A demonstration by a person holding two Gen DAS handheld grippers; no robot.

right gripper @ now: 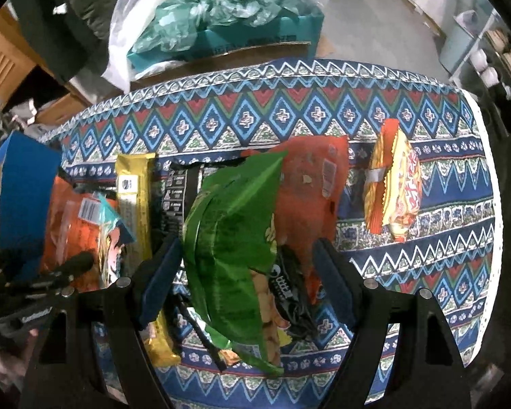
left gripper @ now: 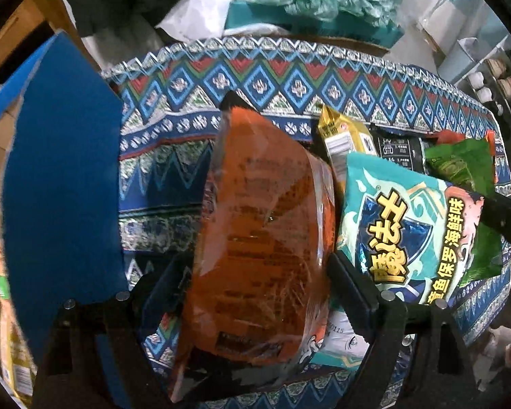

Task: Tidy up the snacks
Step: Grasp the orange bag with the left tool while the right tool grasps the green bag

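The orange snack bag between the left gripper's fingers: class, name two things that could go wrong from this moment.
1. The orange snack bag is puffy and glossy between the left gripper fingers; it might slip, or its contents get crushed.
2. The blue box stands close on the left; swinging the bag that way could knock its flap.
3. The right gripper straddles the green bag atop a pile, so neighbouring packets might shift.

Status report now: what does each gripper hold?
Left gripper shut on orange bag. Right gripper around green bag, grip unclear. Other snacks crowd beneath; yellow packet lies apart.
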